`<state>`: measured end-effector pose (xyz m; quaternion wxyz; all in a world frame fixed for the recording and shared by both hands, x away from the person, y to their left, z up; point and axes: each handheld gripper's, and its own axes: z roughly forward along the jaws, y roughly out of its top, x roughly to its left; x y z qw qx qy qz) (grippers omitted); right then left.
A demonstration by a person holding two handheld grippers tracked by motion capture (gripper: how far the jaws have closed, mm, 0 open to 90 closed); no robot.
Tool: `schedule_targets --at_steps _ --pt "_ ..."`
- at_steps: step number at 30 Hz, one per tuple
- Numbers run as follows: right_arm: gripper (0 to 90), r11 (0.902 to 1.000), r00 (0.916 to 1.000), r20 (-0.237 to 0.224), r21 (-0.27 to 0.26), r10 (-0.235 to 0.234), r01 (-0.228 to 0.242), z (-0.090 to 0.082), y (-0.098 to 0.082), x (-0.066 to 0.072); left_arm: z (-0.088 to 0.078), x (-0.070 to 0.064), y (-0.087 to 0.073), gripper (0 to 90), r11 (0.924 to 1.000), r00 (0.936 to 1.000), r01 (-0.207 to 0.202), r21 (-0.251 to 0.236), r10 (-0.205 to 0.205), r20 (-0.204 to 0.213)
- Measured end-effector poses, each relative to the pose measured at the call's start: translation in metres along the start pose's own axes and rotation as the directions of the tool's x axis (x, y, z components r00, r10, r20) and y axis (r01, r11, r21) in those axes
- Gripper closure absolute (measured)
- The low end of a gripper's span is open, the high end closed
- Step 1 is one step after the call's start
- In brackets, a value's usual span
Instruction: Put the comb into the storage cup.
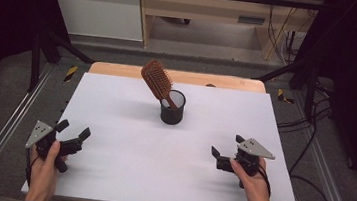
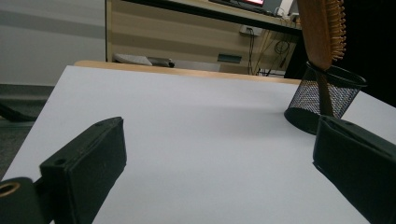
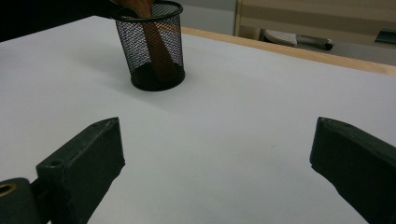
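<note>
A wooden hairbrush [image 1: 158, 79] stands handle-down in a black mesh cup [image 1: 172, 110] at the middle back of the white table [image 1: 108, 173], its head leaning up and to the left. In the left gripper view the cup [image 2: 327, 100] and the brush [image 2: 324, 28] sit far right. The right gripper view has the cup [image 3: 154, 46] at upper left. My left gripper [image 1: 73, 130] is open near the front left, held by a hand. My right gripper [image 1: 227, 145] is open near the front right. Nothing lies between either pair of jaws.
A wooden strip [image 1: 119, 70] edges the table's far side. Metal rails [image 1: 8, 123] run along both sides. Cables [image 1: 306, 159] trail on the floor at the right. Wooden furniture [image 1: 216, 9] stands beyond the table.
</note>
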<state>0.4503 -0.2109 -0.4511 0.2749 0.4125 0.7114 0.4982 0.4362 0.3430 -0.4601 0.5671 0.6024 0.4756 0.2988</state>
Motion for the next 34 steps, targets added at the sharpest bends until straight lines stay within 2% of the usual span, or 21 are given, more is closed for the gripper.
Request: schedule_targets --at_steps 3,6,12,22,28,34 --pt "3.0 1.0000 1.0000 0.000 0.001 -0.006 0.006 -0.001 0.000 0.001 -0.004 -0.005 0.001 3.0 0.9989 0.9989 -0.046 -0.007 0.046 0.011" --pt "2.9 0.9999 0.9999 -0.005 -0.003 -0.015 0.015 -0.002 0.000 0.002 -0.006 -0.011 0.000 3.0 0.9956 0.9951 -0.094 -0.001 0.094 0.031" --pt "3.0 0.9996 0.9995 -0.013 -0.012 -0.027 0.027 -0.007 0.000 0.007 -0.009 -0.025 -0.002 2.6 0.9942 0.9914 -0.104 -0.027 0.105 0.077" --pt "2.3 0.9978 0.9972 -0.037 -0.011 -0.065 0.065 -0.009 0.000 0.019 -0.017 -0.038 0.000 2.2 0.9834 0.9784 -0.175 -0.049 0.179 0.103" --pt "3.7 0.9970 0.9954 -0.059 -0.022 -0.075 0.074 -0.020 -0.002 0.028 -0.017 -0.036 0.000 2.2 0.9839 0.9784 -0.170 -0.054 0.175 0.110" --pt "4.4 0.9926 0.9880 -0.096 -0.022 -0.121 0.120 -0.020 -0.004 0.038 -0.016 -0.030 -0.001 2.2 0.9889 0.9847 -0.139 -0.052 0.144 0.098"
